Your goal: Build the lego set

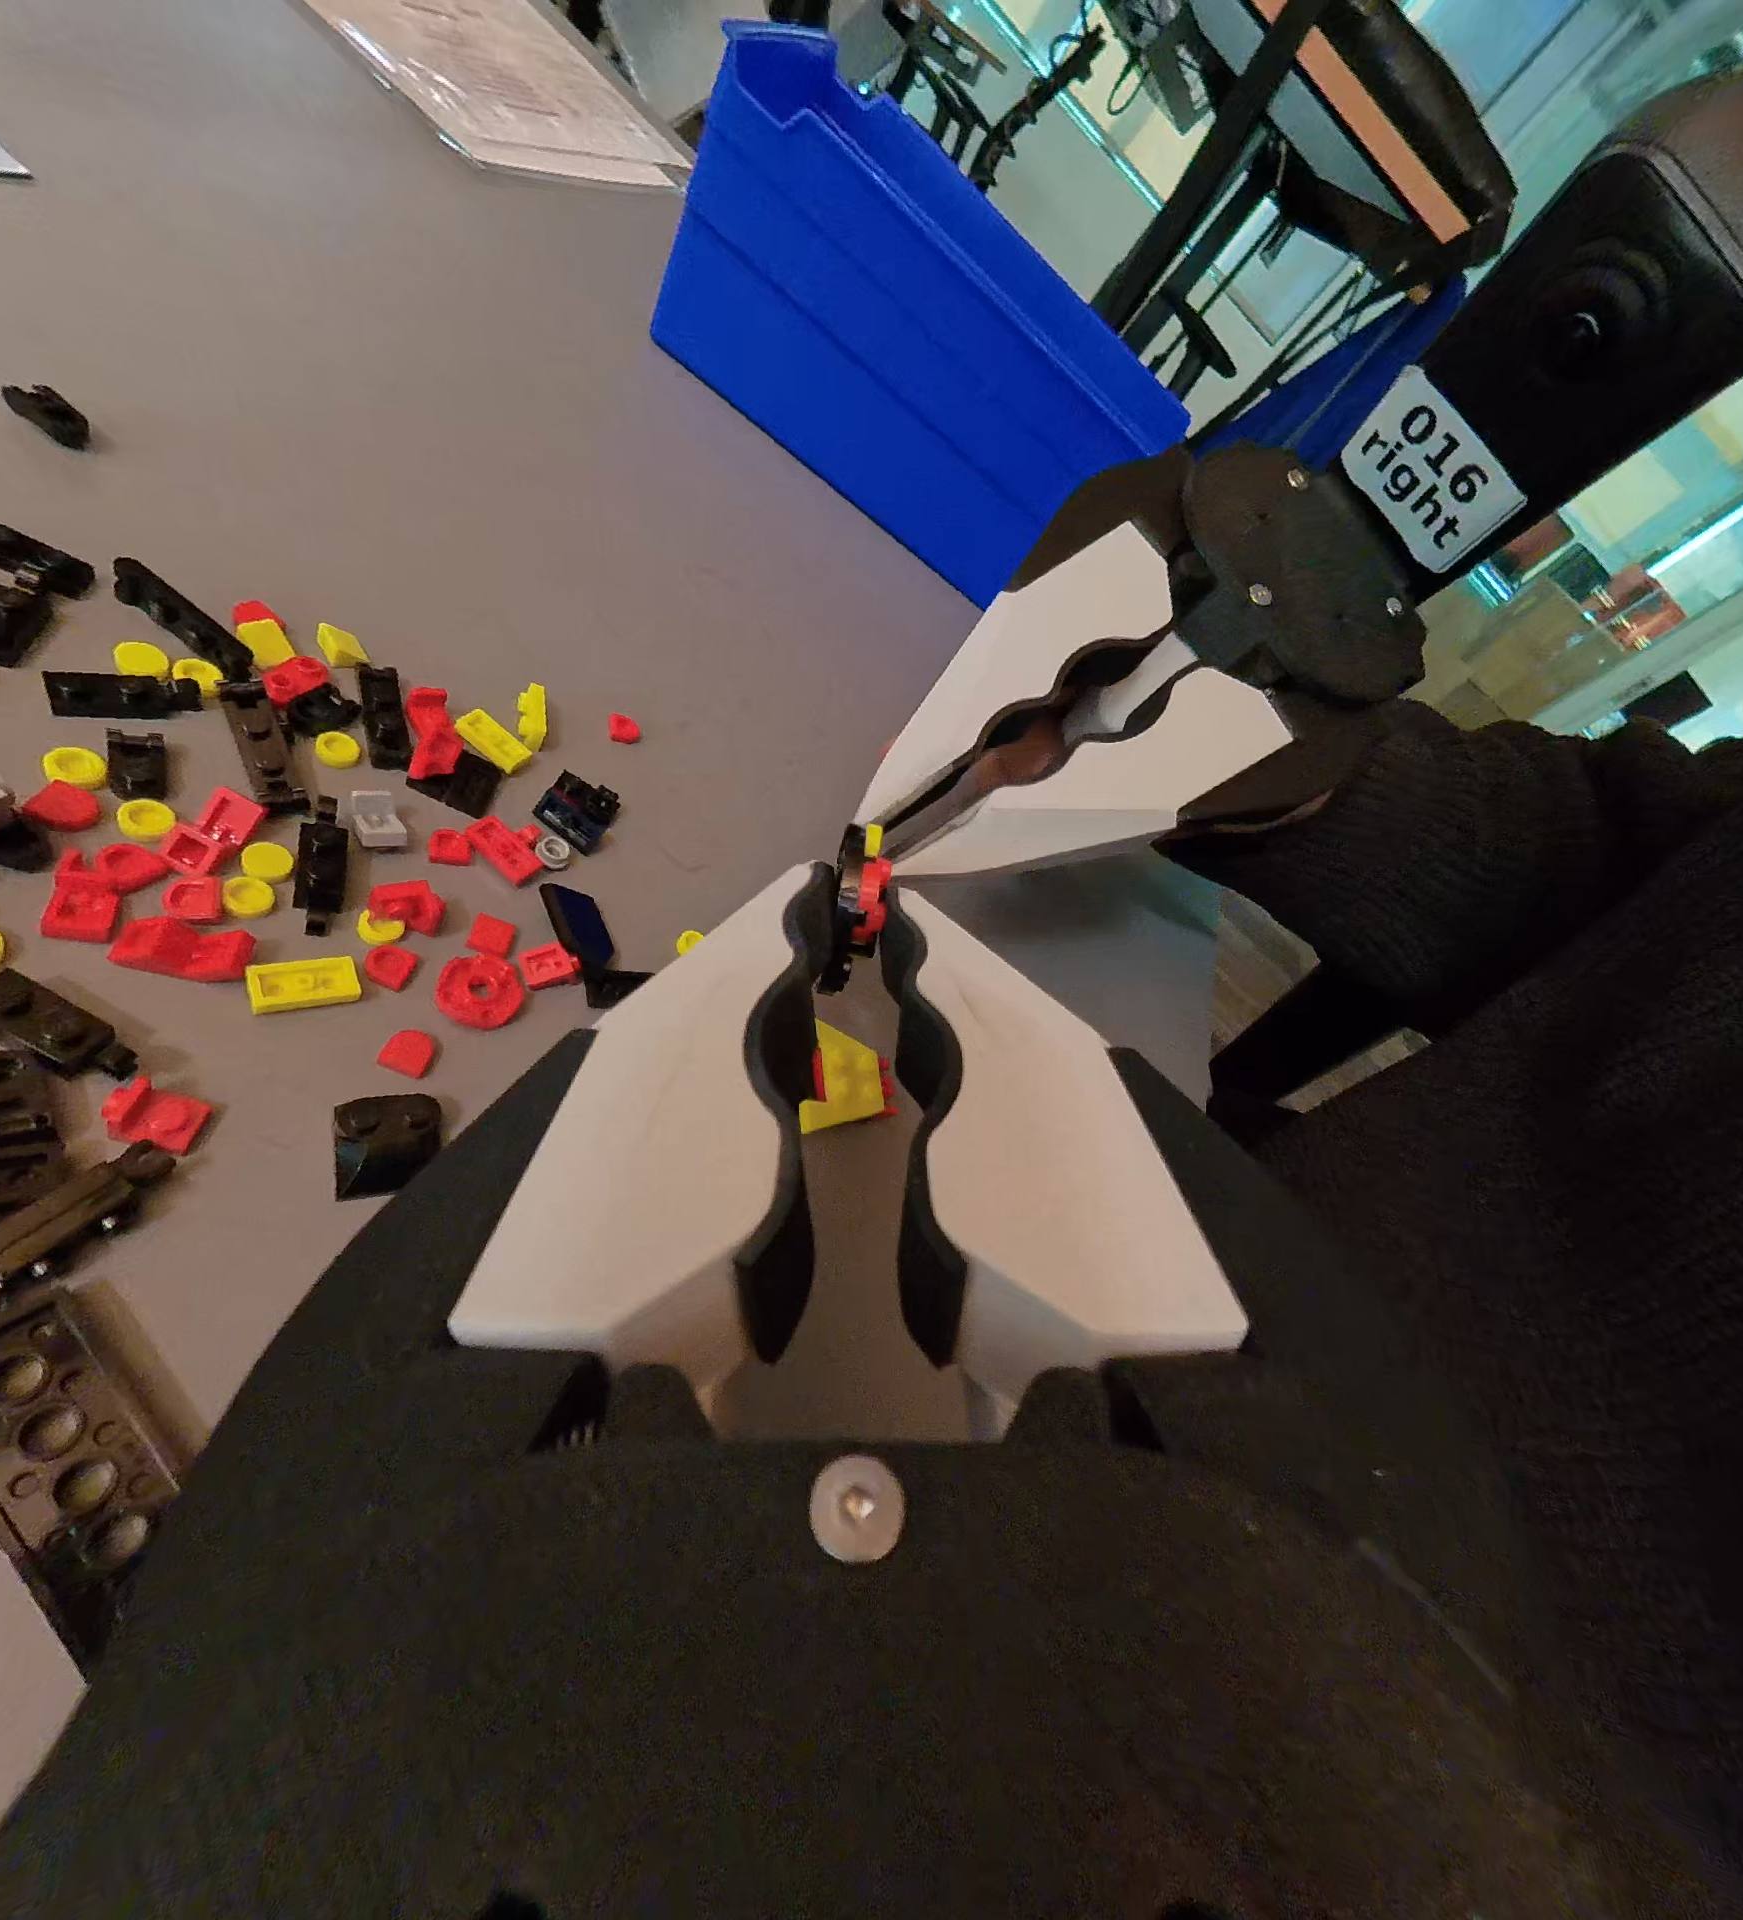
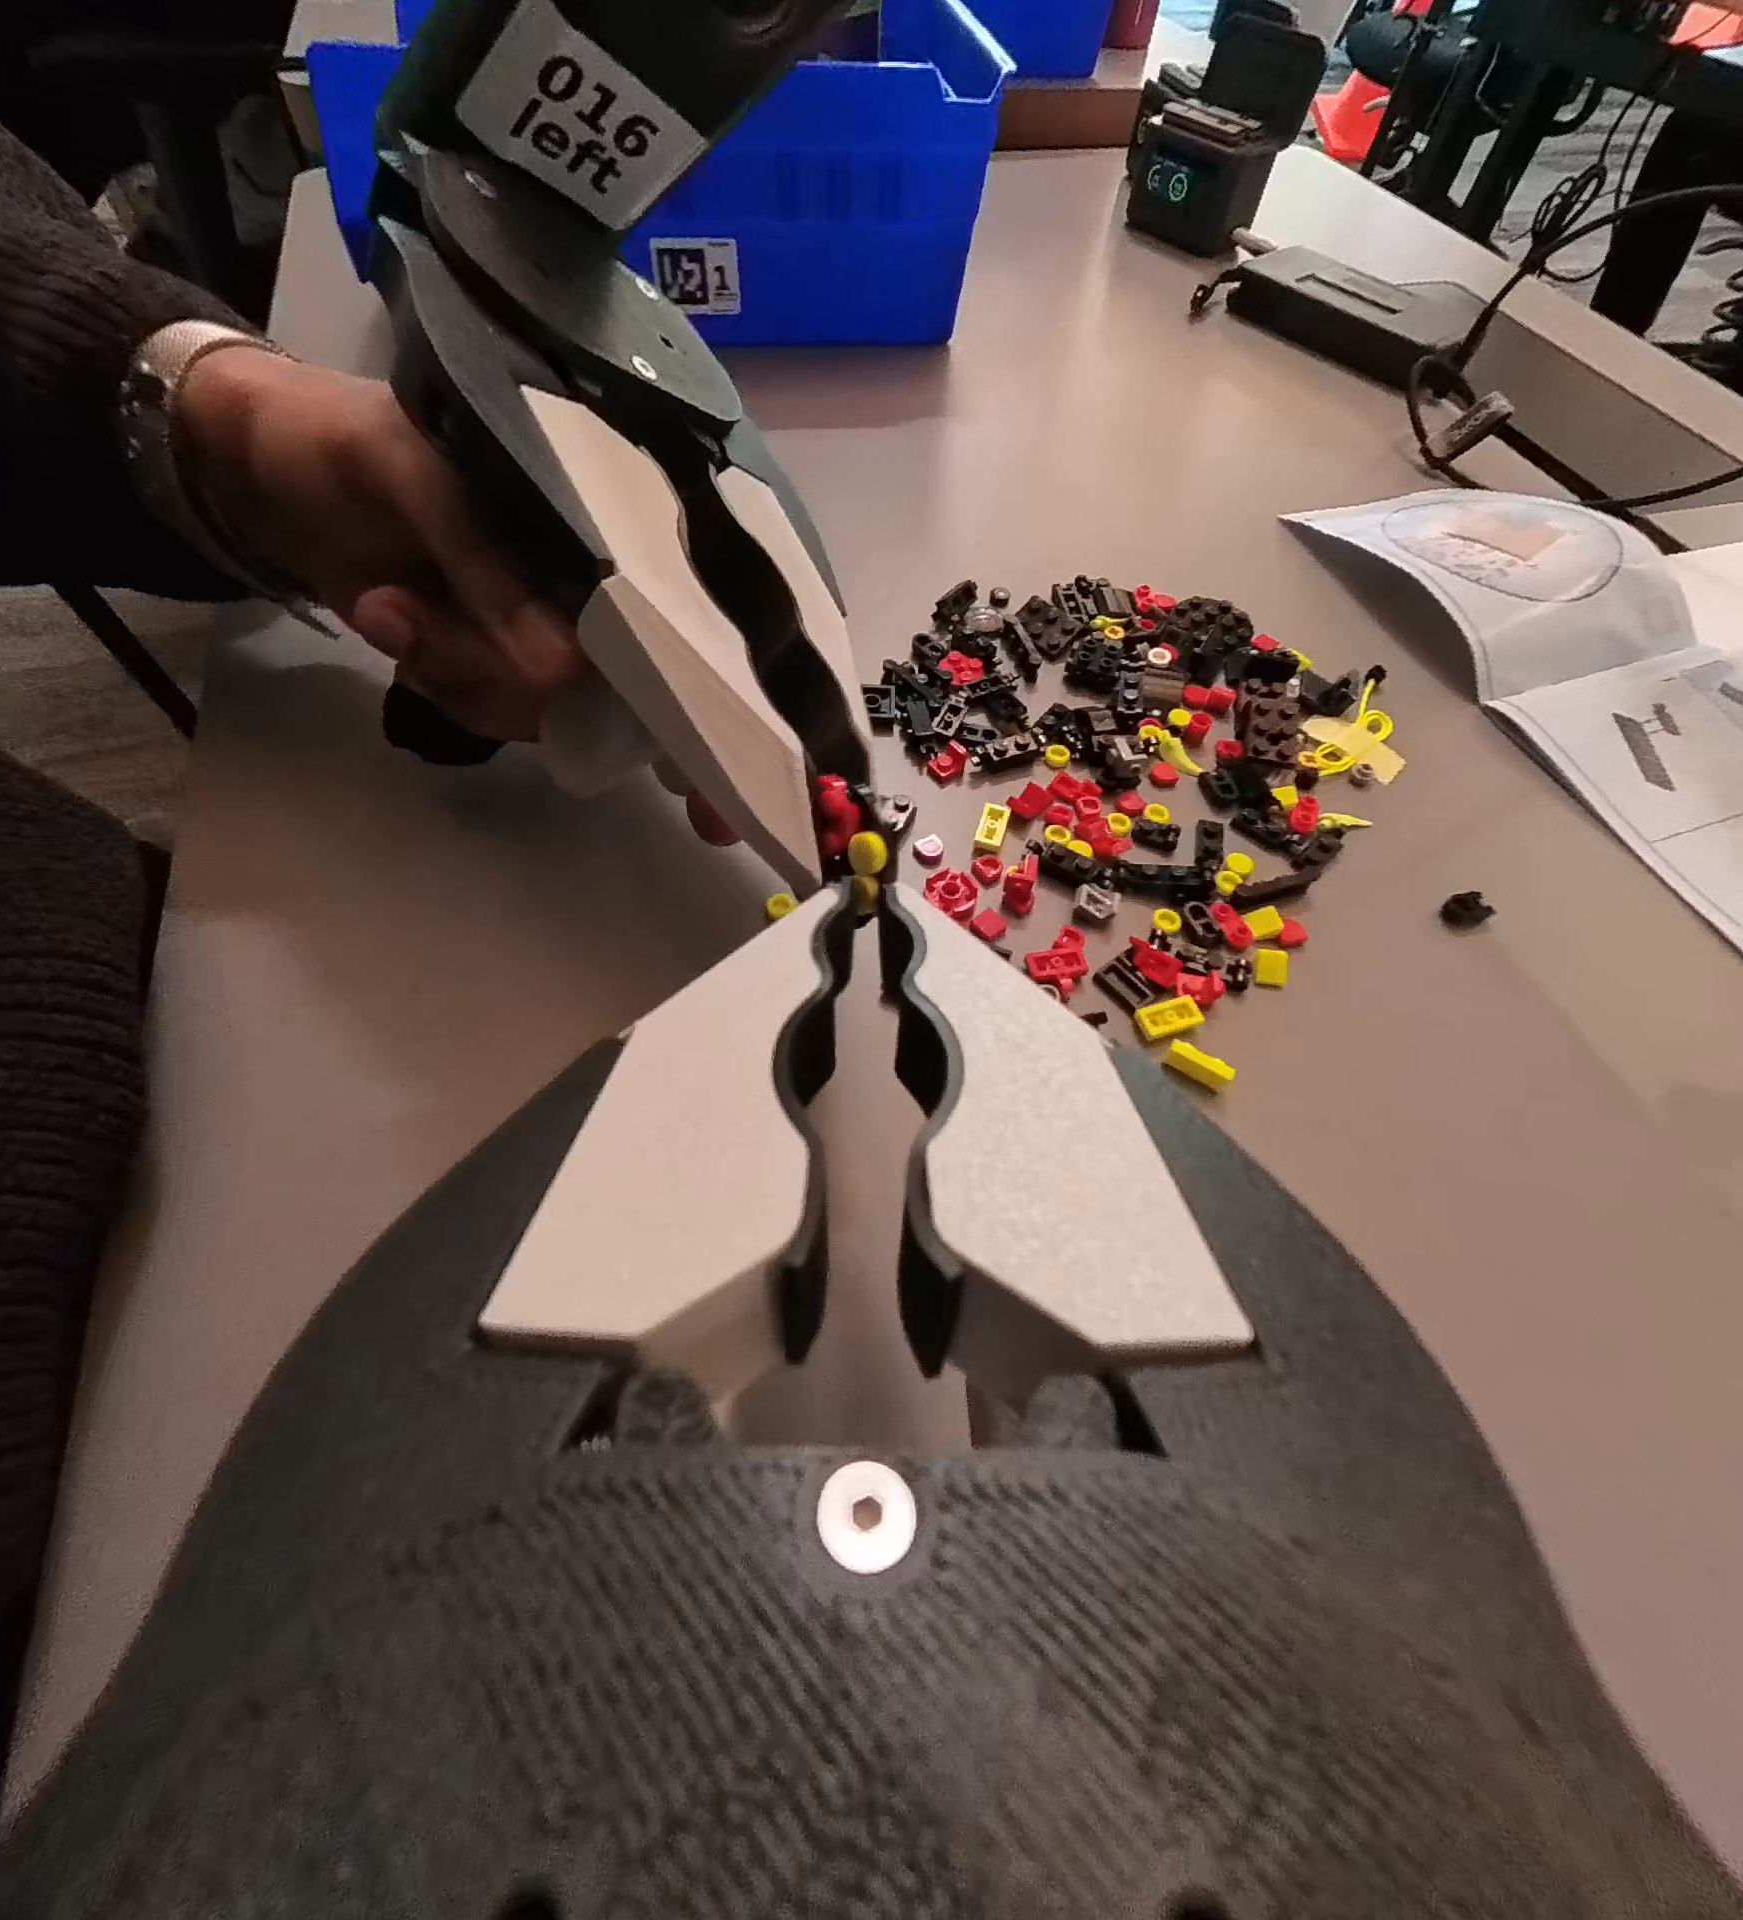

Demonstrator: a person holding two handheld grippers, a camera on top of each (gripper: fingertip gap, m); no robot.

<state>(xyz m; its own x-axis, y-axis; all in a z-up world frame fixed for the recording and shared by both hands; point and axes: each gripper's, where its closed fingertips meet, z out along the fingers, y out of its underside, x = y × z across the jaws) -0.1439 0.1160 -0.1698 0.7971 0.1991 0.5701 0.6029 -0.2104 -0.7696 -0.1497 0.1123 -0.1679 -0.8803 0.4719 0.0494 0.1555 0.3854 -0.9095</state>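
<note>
Left wrist view — left claw (image 1: 851, 914) hides most of red-black assembly (image 1: 859, 904).

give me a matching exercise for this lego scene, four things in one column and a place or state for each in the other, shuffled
Things:
1. blue bin
2. instruction booklet
3. loose lego pieces
4. small red and black assembly

Places or states:
A. lying open at the right side of the table in the right wrist view
B. scattered in a heap on the table top
C. held up off the table where the two grippers' tips meet
D. standing at the far edge of the table

Pairs: 1-D, 2-A, 3-B, 4-C
</note>
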